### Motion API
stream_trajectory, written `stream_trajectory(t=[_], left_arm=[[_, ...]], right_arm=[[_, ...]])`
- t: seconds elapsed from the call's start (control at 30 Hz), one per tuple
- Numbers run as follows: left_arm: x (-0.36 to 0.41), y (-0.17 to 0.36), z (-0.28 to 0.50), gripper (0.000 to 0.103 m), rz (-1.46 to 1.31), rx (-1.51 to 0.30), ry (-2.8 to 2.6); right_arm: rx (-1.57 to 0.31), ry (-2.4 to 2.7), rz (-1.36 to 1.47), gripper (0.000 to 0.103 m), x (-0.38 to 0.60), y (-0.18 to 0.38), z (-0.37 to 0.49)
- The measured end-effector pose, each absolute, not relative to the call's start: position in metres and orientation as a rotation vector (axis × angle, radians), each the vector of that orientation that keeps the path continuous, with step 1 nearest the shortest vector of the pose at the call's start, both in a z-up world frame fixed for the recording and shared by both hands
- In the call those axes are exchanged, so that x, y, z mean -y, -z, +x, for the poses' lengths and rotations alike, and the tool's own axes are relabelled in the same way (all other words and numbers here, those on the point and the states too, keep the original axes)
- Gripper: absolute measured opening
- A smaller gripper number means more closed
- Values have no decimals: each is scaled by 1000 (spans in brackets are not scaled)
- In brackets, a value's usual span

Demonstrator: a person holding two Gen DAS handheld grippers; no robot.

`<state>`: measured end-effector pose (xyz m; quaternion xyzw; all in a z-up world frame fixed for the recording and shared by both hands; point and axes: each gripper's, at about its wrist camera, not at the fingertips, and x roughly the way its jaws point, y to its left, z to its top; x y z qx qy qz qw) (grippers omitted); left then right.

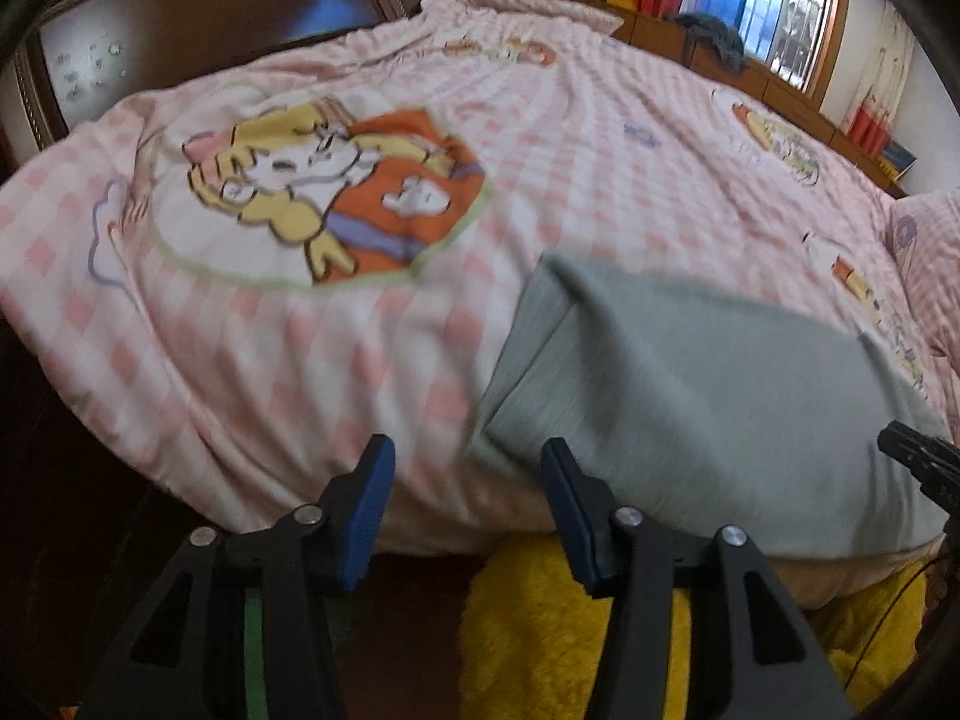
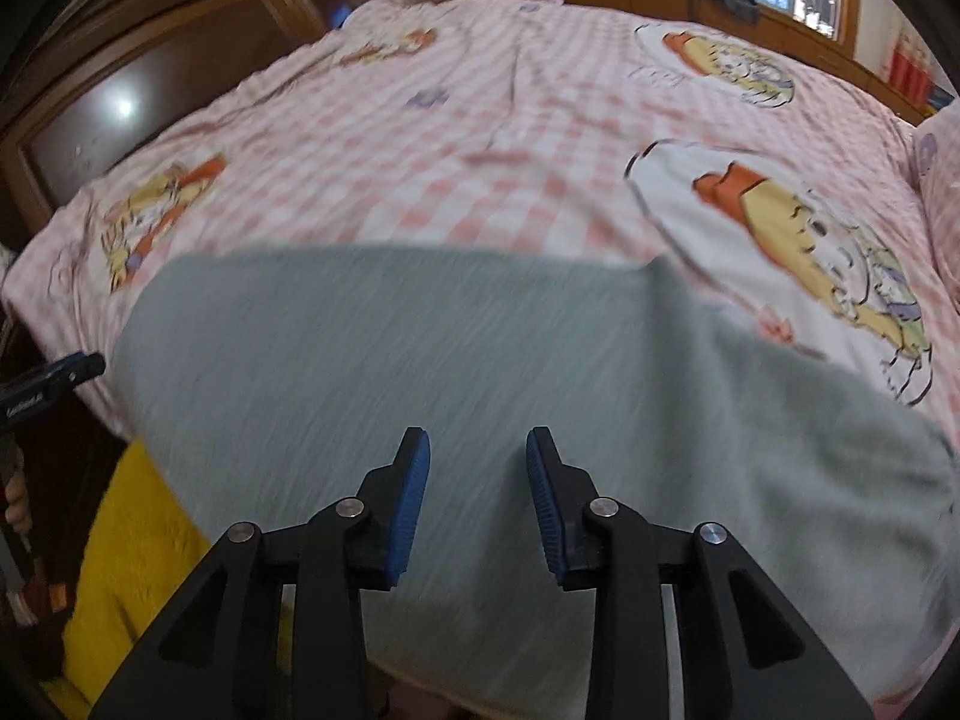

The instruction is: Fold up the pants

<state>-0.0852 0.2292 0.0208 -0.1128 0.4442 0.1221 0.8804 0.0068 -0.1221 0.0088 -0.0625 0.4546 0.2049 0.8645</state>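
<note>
Grey pants (image 1: 708, 396) lie folded flat at the near edge of a bed with a pink checked cartoon sheet (image 1: 540, 168). In the left wrist view my left gripper (image 1: 468, 462) stands open above the pants' left edge, with nothing between its blue pads. The right wrist view shows the same grey pants (image 2: 480, 360) spread wide beneath my right gripper (image 2: 478, 456), which is open and holds nothing. The right gripper's tip shows at the right edge of the left wrist view, and the left gripper's tip (image 2: 72, 369) at the left edge of the right wrist view.
A dark wooden headboard (image 1: 210, 18) borders the bed on the left. A wooden ledge (image 1: 750, 72) with a dark cloth runs under the window behind. A pink pillow (image 1: 930, 252) lies at the right. Yellow fluffy fabric (image 1: 540, 630) is below the bed's edge.
</note>
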Motion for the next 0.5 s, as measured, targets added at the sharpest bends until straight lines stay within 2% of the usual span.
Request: stream_trajectory(t=[0.2,0.5], left_arm=[[-228,-14,-87,37,-355,-899,-176],[-221,-15,-66,37,-295,-878,-197]], right_arm=[[-969,-415,-116,34,127,-6,0],[-971,-407,-98,35,129,0,-1]])
